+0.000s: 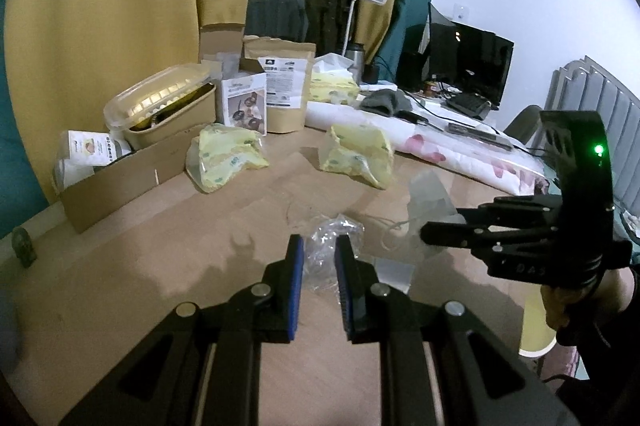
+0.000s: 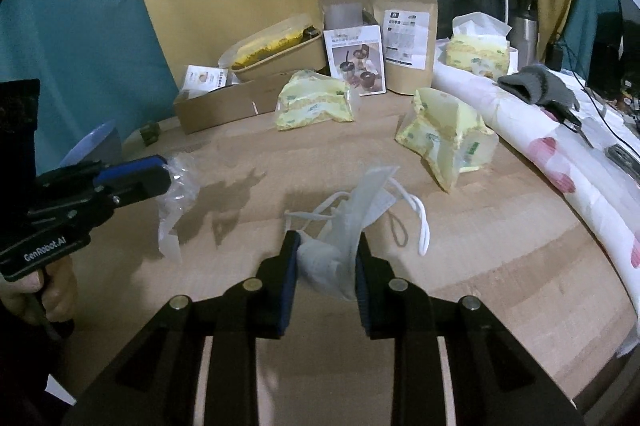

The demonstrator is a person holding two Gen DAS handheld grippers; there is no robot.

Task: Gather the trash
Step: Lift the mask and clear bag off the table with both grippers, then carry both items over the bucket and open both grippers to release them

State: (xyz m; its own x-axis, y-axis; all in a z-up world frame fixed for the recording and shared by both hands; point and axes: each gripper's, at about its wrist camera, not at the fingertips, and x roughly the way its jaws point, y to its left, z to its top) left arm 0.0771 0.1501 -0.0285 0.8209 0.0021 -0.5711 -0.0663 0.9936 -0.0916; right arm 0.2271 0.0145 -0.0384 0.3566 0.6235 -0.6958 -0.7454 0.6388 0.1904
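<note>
Black tongs, blue pads, silver screws, "GenRobot.AI" lettering.

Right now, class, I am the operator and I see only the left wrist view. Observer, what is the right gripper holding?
Observer: The right gripper has a crumpled white face mask between its fingers, ear loops trailing onto the table.
Operator: I see the clear plastic wrapper between my own fingers. Does it lift off the table?
Observer: From the right wrist view, the left gripper holds the clear plastic wrapper, which hangs down from its fingers.
Operator: Anything left of my view?
Observer: A blue cup-like rim shows behind the left gripper.
</note>
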